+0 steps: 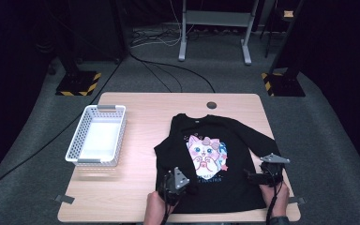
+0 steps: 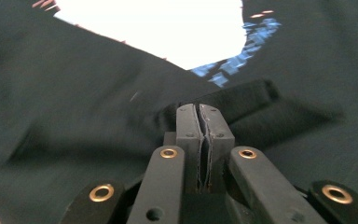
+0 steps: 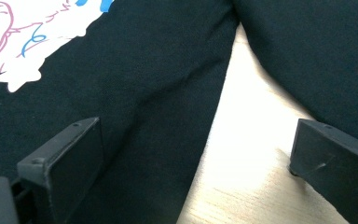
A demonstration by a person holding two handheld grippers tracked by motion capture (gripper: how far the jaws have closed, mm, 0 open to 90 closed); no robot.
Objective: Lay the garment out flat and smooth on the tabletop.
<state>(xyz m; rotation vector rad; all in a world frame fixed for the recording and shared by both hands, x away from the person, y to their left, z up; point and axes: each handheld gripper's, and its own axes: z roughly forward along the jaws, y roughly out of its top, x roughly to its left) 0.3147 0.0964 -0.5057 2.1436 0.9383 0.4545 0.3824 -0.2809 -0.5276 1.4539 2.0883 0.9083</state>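
Black long-sleeved shirt point(image 1: 225, 154) with a cartoon cat print point(image 1: 205, 154), spread flat on the right half of the wooden table point(image 1: 145, 112), collar toward the far edge. Left sleeve folded in over the body. Left gripper point(image 1: 176, 180) at the shirt's near-left corner, jaws pressed together, seemingly pinching a fold of black cloth point(image 2: 242, 100), though the blurred left gripper view leaves that unsure. Right gripper point(image 1: 265, 171) by the right sleeve near the hem, jaws spread wide over fabric and bare wood. White plastic basket point(image 1: 98, 136) well apart, at the left.
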